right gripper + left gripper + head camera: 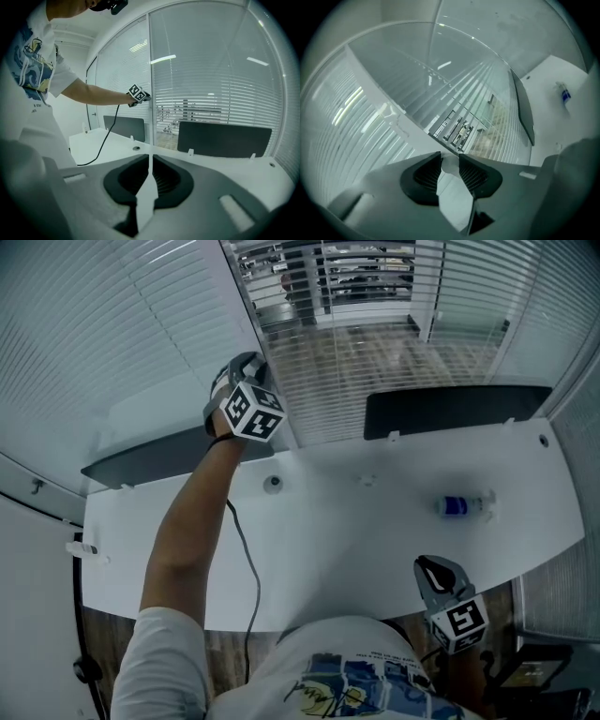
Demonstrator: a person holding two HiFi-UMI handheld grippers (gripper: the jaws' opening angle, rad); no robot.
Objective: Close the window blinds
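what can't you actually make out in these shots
- Left claw: in the left gripper view a pale piece sits between its jaws but blends with the white behind it; what it is, and whether the pads press it, is unclear.
- Bottle: label too small to read in the head view.
- Blinds: top cut off by the head view's upper edge.

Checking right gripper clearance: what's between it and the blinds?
Head view: from the right gripper, white desk with a small bottle, then a dark panel before the blinds. The right gripper view shows desk and panel too.
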